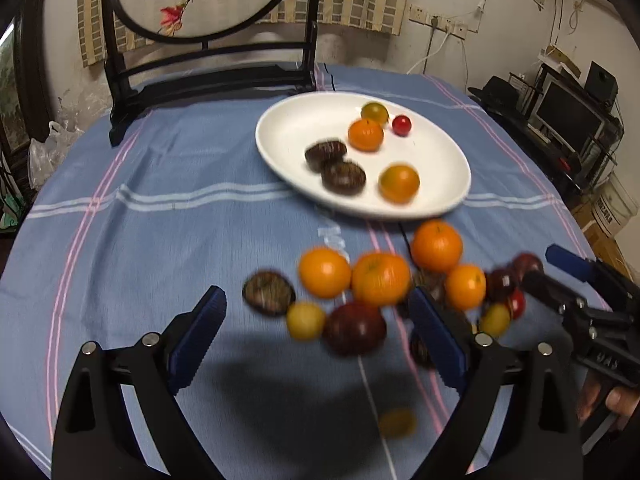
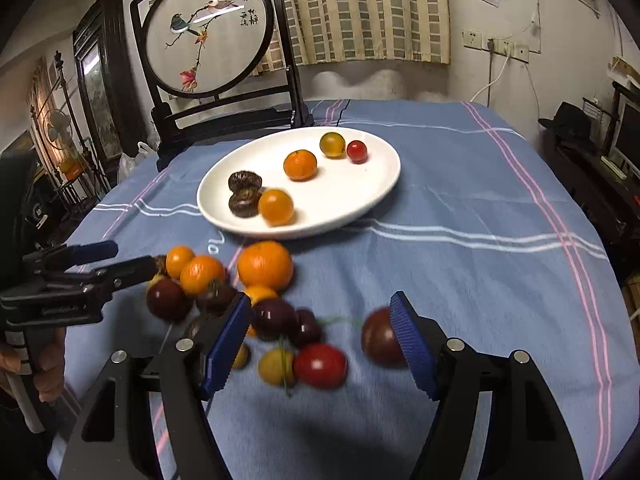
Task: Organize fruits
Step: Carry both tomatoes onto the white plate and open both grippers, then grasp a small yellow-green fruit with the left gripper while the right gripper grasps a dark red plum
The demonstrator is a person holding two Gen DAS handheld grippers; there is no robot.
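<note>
A white plate [image 1: 288, 128] [image 2: 360, 196] on the blue cloth holds several fruits: oranges, small tomatoes and two dark wrinkled ones [image 1: 343, 176]. In front of it lies a blurred loose pile of oranges [image 1: 380, 278] [image 2: 265, 265], dark plums and small yellow and red tomatoes. My left gripper [image 1: 316, 304] [image 2: 128, 258] is open wide at the pile's left side, with a dark plum [image 1: 354, 328] and a yellow tomato [image 1: 306, 320] lying between its blue pads, untouched. My right gripper [image 2: 318, 308] [image 1: 546, 268] is open over the pile's right side, around a red tomato [image 2: 320, 366]; a dark plum [image 2: 380, 336] lies by its right pad.
A dark wooden stand with a round embroidered screen [image 2: 208, 32] stands at the table's far left edge. A hand [image 2: 48, 364] holds the left gripper's grip. The round table's edge drops off at the right, with shelves and a monitor [image 1: 568, 116] beyond.
</note>
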